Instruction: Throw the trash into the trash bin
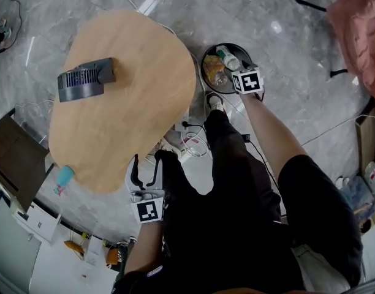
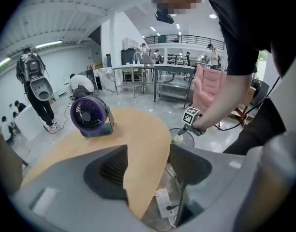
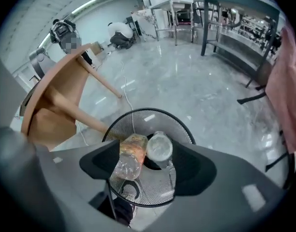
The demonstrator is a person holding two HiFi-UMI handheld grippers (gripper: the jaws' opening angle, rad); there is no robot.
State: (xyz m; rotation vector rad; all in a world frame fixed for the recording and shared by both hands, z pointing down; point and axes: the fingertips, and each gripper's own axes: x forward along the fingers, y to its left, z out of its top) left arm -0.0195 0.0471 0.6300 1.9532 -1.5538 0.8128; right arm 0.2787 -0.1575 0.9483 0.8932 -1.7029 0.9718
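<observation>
Jaws of the right gripper (image 3: 149, 166) stand wide apart and hold nothing. They hang over the open mouth of the trash bin (image 3: 138, 112), a round black mesh basket on the grey stone floor. Two pieces of trash lie inside it, side by side and touching: an orange-labelled bottle (image 3: 129, 151) and a clear bottle (image 3: 159, 148). Neither touches a jaw.

Jaws of the left gripper (image 2: 148, 166) are also apart and empty. That gripper sits low at the near edge of the table (image 1: 132, 103), with the rounded wooden rim showing through the gap.

The tabletop is bare except for a dark fan (image 1: 83, 81) near its far side. The bin stands just beside the table's right edge, close to a slanted table leg (image 3: 99, 83). The person's shoe (image 1: 215, 101) is next to the bin. A white power strip (image 2: 163, 202) and loose cables (image 1: 196, 143) lie on the floor between the table and the person's legs. The floor beyond the bin is open as far as a pink padded garment (image 1: 362, 35) at the right.
</observation>
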